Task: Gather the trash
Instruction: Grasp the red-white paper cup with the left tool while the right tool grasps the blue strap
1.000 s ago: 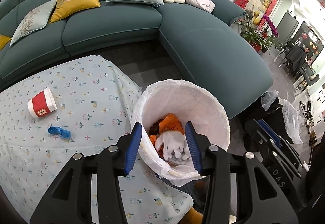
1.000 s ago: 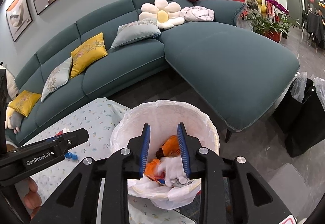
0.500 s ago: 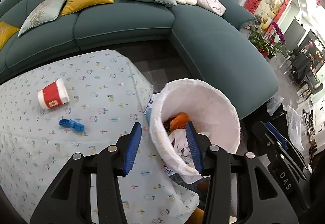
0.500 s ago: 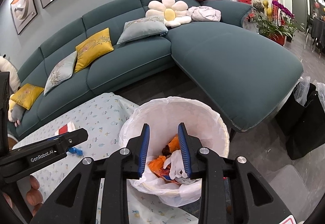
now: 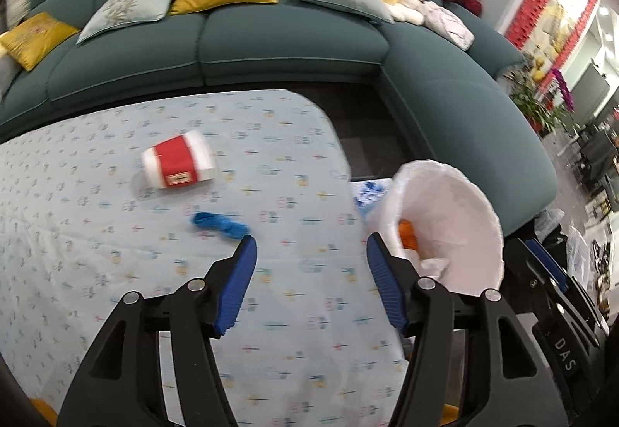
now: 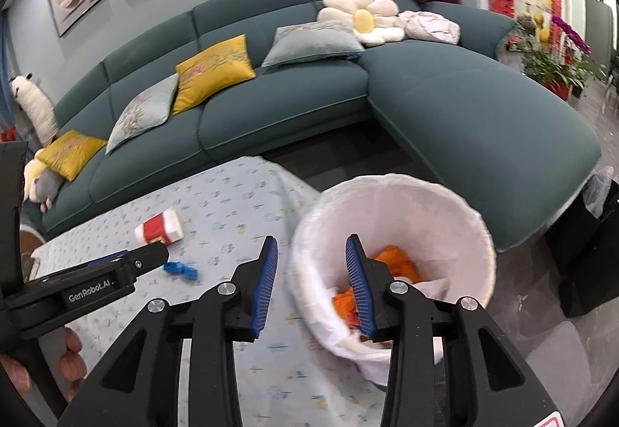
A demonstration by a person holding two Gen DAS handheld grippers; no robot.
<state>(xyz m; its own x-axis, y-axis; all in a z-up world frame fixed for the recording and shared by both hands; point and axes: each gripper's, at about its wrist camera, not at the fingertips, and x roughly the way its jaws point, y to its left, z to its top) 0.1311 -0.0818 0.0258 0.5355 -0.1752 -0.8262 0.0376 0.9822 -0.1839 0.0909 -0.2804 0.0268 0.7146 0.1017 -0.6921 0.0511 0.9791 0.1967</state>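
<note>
A red and white paper cup [image 5: 178,164] lies on its side on the table's pale patterned cloth [image 5: 116,233]; it also shows in the right wrist view [image 6: 159,231]. A crumpled blue scrap [image 5: 219,225] lies nearer, just ahead of my left gripper [image 5: 309,245], which is open and empty above the cloth. The white-lined bin [image 5: 448,225] stands off the table's right end and holds orange and white trash [image 6: 390,264]. My right gripper [image 6: 311,245] is open and empty over the bin's left rim [image 6: 309,233]. The blue scrap also shows there [image 6: 181,270].
A teal corner sofa [image 5: 294,40] with cushions and soft toys wraps behind the table and to the right. Dark floor [image 5: 363,125] lies between table and sofa. Black bags [image 6: 588,233] stand right of the bin. My left gripper's body [image 6: 85,283] crosses the right view's lower left.
Both grippers have swung left, away from over the bin toward the table. The left gripper has opened wider and now faces the cloth near the blue scrap.
</note>
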